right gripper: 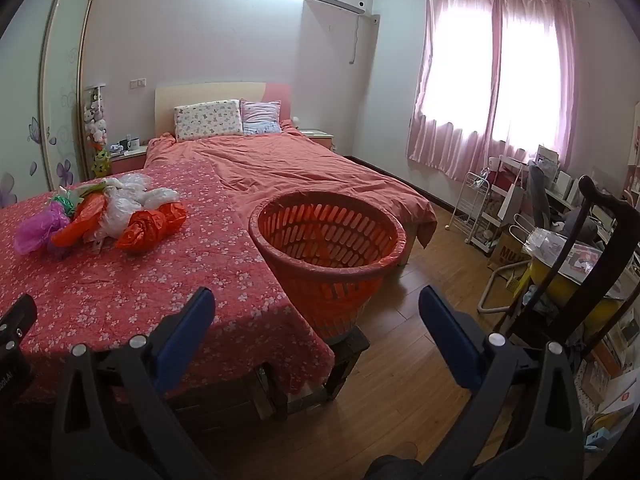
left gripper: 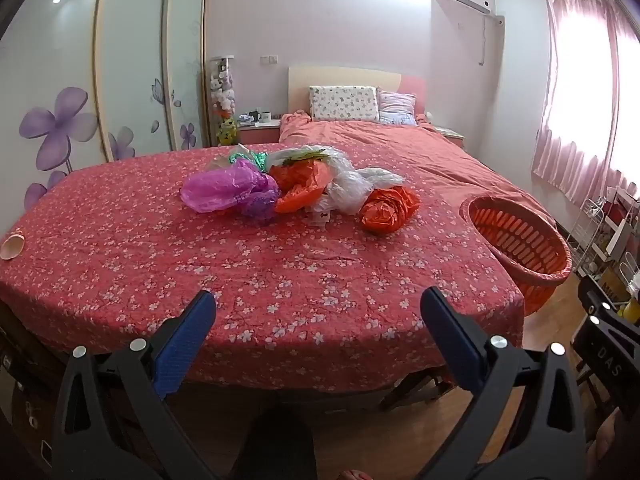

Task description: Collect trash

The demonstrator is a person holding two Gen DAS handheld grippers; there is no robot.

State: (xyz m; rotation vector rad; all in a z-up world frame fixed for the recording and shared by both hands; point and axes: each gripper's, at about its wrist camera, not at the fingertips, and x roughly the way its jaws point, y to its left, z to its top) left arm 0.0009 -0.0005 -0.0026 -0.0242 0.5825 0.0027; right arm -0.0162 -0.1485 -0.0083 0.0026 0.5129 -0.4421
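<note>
Both grippers were observed with jaws spread wide and nothing between them. The left gripper (left gripper: 318, 306) sat at the bottom of its frame, over the near edge of a desk (left gripper: 280, 280) draped in a red floral cloth. The trash, a heap of crumpled plastic bags (left gripper: 296, 188), lay on the cloth at centre frame, well apart from the gripper: a purple bag (left gripper: 220, 190) at the left of the heap, orange ones and clear ones to its right. A cup (left gripper: 12, 244) lay at the far left edge. The right gripper (right gripper: 316, 304) sat at the bottom of its frame, with an orange basket (right gripper: 328, 258) at centre just beyond it; the basket stood on a dark stool (right gripper: 352, 342) beside the desk. In that view the bags appeared at left centre, well apart from the basket. A bed (right gripper: 288, 168) lay behind.
</note>
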